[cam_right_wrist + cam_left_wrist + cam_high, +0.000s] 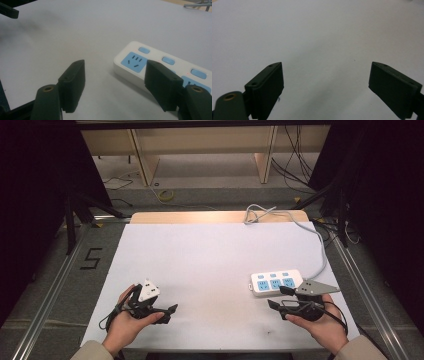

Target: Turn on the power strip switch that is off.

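Power strip point(275, 282) beside right gripper point(276, 297)

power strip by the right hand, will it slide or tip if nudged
The power strip lies flat and low on the smooth white table, so it would probably slide, not tip. Its rigid casing likely stays stiff. The trailing grey cable may drag and swing it round.
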Demonstrator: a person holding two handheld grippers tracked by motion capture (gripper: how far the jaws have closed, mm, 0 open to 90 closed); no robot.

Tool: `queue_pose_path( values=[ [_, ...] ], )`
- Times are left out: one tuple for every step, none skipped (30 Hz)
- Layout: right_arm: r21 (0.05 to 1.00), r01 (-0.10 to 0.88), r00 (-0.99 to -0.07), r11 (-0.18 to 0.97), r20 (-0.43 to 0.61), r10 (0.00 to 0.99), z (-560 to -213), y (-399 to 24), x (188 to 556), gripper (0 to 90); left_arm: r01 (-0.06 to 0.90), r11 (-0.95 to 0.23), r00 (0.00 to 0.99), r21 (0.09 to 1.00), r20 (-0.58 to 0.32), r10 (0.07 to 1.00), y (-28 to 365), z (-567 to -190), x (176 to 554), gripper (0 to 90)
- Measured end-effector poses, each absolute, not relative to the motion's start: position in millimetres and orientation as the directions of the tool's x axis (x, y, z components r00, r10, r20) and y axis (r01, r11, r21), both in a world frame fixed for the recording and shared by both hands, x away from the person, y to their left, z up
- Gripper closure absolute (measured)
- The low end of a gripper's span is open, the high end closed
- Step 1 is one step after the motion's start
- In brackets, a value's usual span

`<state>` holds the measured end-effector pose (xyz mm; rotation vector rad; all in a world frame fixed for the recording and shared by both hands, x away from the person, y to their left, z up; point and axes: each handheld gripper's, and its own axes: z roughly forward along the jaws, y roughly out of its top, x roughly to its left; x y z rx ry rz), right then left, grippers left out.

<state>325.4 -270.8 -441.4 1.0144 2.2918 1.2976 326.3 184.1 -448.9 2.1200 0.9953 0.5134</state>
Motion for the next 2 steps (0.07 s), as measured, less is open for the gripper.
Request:
queue_pose_path(
  values=[
    [0.843, 0.422, -0.697, 0.333, 0.066, 0.714, -441.0, -271.7, 325.9, 33.1, 0.496, -0.432, 0.623, 0.753, 0.038, 0.781, 184.1, -448.6, 326.2, 12.3],
    [0.845, 0.424, -0.693, 0.327, 0.069, 0.718, -440.7, -272.3, 326.3, 32.9, 0.497, -0.430, 0.625, 0.754, 0.033, 0.780, 184.0, -448.6, 326.2, 12.2]
  ],
)
